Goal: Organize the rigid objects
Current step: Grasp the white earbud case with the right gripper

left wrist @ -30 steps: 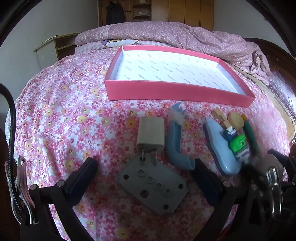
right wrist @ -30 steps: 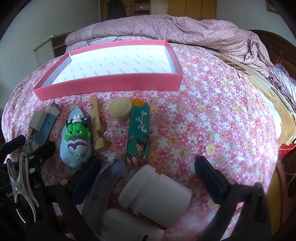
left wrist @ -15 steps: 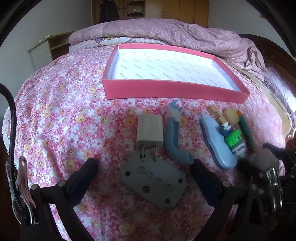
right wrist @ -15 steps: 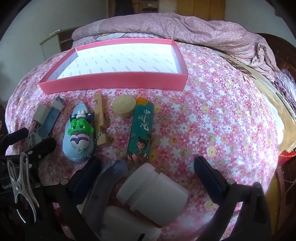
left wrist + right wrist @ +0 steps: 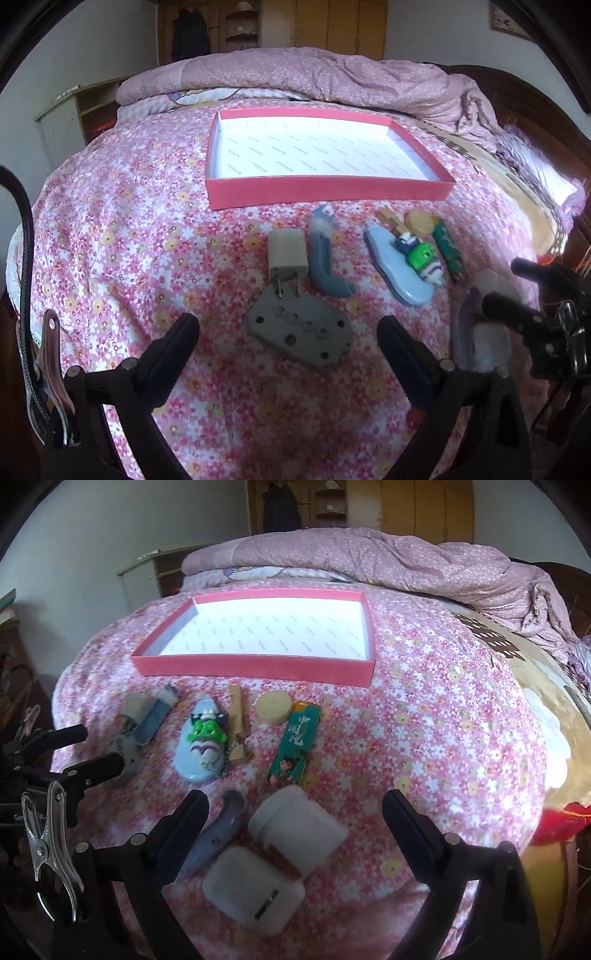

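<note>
A pink shallow box (image 5: pixel 325 188) (image 5: pixel 255 666) with a white inside lies empty on the flowered bedspread. In front of it lie a grey perforated plate (image 5: pixel 299 334), a beige plug (image 5: pixel 287 253), a blue curved piece (image 5: pixel 325 258), a light-blue case with a green toy (image 5: pixel 402 266) (image 5: pixel 205 742), a wooden piece (image 5: pixel 236 723), a round tan disc (image 5: pixel 274 709) and a green lighter (image 5: pixel 295 744). My left gripper (image 5: pixel 288 347) is open above the grey plate. My right gripper (image 5: pixel 295 819) is open above a white bottle (image 5: pixel 299 827) and a white earbud case (image 5: pixel 251 890).
A bunched purple quilt (image 5: pixel 332 81) lies behind the box. A dark wooden bed frame (image 5: pixel 546 122) runs along the right. A small cabinet (image 5: pixel 70 114) stands at the far left. A grey curved piece (image 5: pixel 218 834) lies by my right gripper's left finger.
Both grippers have pulled back and risen, so the objects sit farther away in both views. The earbud case now shows fully in the right view. Nothing was gripped.
</note>
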Motion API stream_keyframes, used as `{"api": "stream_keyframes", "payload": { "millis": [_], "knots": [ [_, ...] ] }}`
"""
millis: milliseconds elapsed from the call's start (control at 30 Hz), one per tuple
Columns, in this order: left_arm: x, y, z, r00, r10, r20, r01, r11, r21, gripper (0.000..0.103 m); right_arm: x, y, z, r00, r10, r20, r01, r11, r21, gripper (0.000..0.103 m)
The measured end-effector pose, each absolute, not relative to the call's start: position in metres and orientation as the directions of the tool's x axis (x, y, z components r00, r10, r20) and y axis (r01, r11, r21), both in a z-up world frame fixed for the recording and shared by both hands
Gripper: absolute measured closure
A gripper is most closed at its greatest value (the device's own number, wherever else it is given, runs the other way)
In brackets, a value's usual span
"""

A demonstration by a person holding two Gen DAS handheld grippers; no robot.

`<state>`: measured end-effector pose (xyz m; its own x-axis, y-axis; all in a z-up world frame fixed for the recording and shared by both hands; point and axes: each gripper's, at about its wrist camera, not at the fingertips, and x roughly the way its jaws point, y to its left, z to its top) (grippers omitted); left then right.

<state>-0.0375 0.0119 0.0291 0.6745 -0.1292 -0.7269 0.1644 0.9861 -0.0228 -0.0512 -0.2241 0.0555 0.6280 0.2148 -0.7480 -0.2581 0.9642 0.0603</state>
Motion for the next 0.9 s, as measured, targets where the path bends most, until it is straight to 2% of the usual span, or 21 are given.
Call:
{"api": "stream_keyframes", "payload": {
  "millis": [267, 600, 800, 900],
  "knots": [
    [-0.043, 0.009, 0.027, 0.652, -0.156, -0.742, 0.19, 0.981, -0.039, 0.005, -0.071, -0.225, 0.045, 0.592, 0.229, -0.773, -0.306, 0.951, 0.047, 0.007],
    [-0.053, 0.016, 0.025, 0.64, -0.178, -0.747, 0.203, 0.977, -0.059, 0.006, -0.082, -0.228, 0.039, 0.535, 0.272, -0.8, -0.339, 0.936, 0.092, 0.023],
    [-0.044, 0.014, 0.023, 0.636, -0.183, -0.75, 0.2, 0.977, -0.069, 0.006, -0.088, -0.207, 0.028, 0.508, 0.266, -0.819, -0.413, 0.91, 0.039, 0.034],
    [-0.039, 0.009, 0.024, 0.649, -0.173, -0.74, 0.212, 0.976, -0.043, 0.006, -0.089, -0.2, 0.026, 0.524, 0.236, -0.818, -0.422, 0.907, -0.008, 0.035]
  ]
}}
